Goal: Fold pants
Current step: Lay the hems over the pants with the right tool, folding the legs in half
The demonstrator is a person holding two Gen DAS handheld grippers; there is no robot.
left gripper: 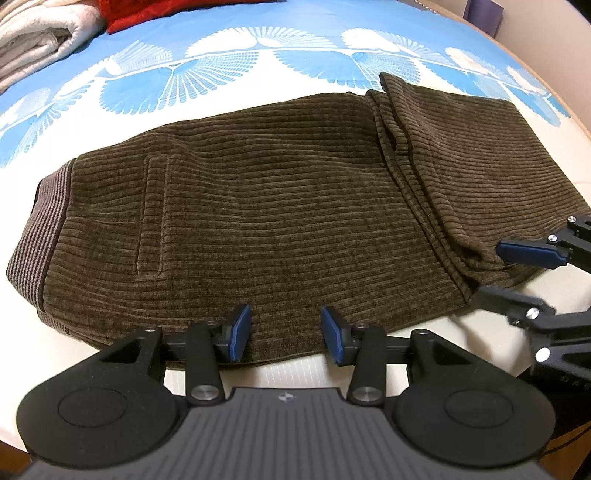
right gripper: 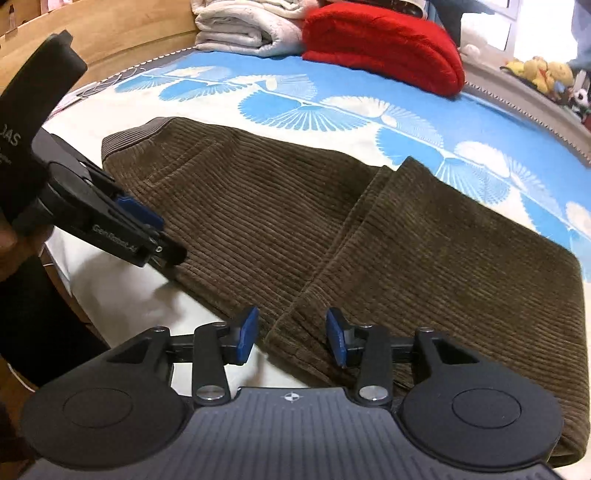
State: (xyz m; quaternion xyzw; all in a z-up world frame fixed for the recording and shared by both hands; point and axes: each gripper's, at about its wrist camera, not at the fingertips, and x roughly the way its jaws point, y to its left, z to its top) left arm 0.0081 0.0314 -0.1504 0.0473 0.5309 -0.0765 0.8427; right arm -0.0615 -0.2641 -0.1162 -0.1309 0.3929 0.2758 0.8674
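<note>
Brown corduroy pants (left gripper: 280, 206) lie flat on the bed, striped waistband (left gripper: 40, 229) to the left and the legs folded back over the seat at the right. My left gripper (left gripper: 286, 332) stands open at the near edge of the pants, its blue pads on either side of the cloth edge without pinching it. My right gripper (right gripper: 291, 336) is open over the hem corner of the folded leg (right gripper: 424, 266), its pads clear of the cloth. The right gripper (left gripper: 513, 275) also shows in the left wrist view, and the left gripper (right gripper: 162, 236) in the right wrist view.
The bed wears a blue and white fan-pattern sheet (left gripper: 221, 70). A folded white blanket (right gripper: 251, 26) and a red cloth bundle (right gripper: 384, 44) lie at the far side. Stuffed toys (right gripper: 543, 74) sit beyond the bed's rim. A wooden bed frame (right gripper: 110, 33) runs along the left.
</note>
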